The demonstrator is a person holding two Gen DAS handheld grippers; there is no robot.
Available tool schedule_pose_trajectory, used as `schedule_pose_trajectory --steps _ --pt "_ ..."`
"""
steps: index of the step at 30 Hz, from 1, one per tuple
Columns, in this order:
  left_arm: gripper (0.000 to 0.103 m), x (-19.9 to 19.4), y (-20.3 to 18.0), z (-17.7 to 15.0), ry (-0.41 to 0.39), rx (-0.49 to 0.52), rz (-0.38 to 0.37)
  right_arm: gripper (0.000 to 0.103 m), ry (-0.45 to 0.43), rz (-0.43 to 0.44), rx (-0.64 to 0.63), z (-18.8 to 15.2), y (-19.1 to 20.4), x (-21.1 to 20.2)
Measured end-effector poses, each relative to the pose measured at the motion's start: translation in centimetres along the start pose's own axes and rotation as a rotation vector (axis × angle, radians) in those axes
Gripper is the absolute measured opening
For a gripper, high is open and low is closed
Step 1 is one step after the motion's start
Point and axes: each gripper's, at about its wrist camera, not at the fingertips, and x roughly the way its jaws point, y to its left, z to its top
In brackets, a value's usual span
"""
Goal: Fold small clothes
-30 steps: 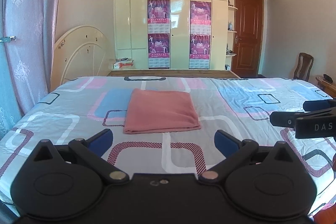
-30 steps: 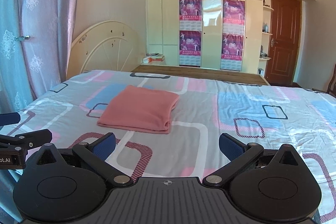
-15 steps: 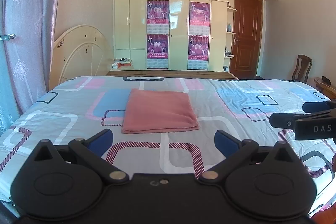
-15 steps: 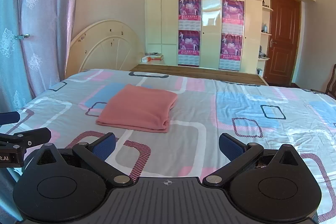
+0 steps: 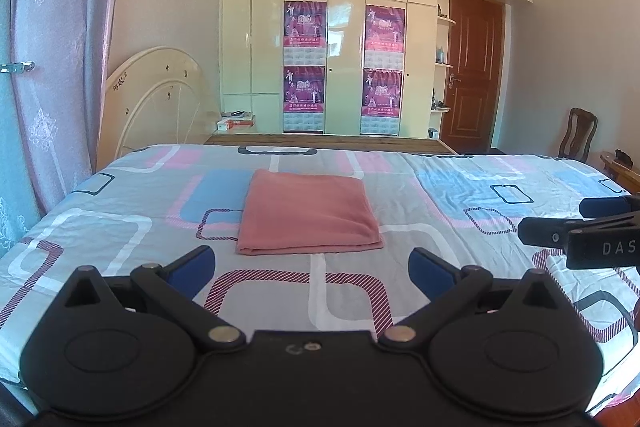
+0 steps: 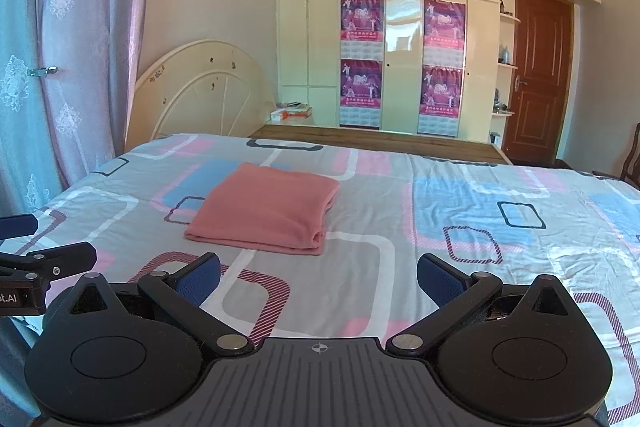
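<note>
A salmon-pink cloth lies folded into a neat rectangle on the patterned bedsheet, flat and untouched. In the right wrist view the same cloth shows its stacked layers at the near right corner. My left gripper hovers open over the near edge of the bed, short of the cloth, with nothing between its blue pads. My right gripper is open too, empty, and sits to the right of the cloth's near edge. Each gripper shows at the side of the other's view: the right gripper and the left gripper.
The bed fills the foreground. Behind it stand a cream headboard leaning on the wall, a wardrobe with purple posters, a brown door and a wooden chair. Curtains hang at the left.
Both views have drifted slightly back and up from the bed; the cloth sits a little lower in the frames. The cloth itself has not moved and both grippers stay open.
</note>
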Motion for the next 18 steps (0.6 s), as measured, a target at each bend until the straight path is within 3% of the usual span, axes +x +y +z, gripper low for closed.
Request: schedule_pose_trajectory --steps 18 --pt "0.103 0.07 0.13 -0.01 -0.001 -0.004 0.0 0.103 0.005 0.0 -0.004 0.04 0.05 -0.09"
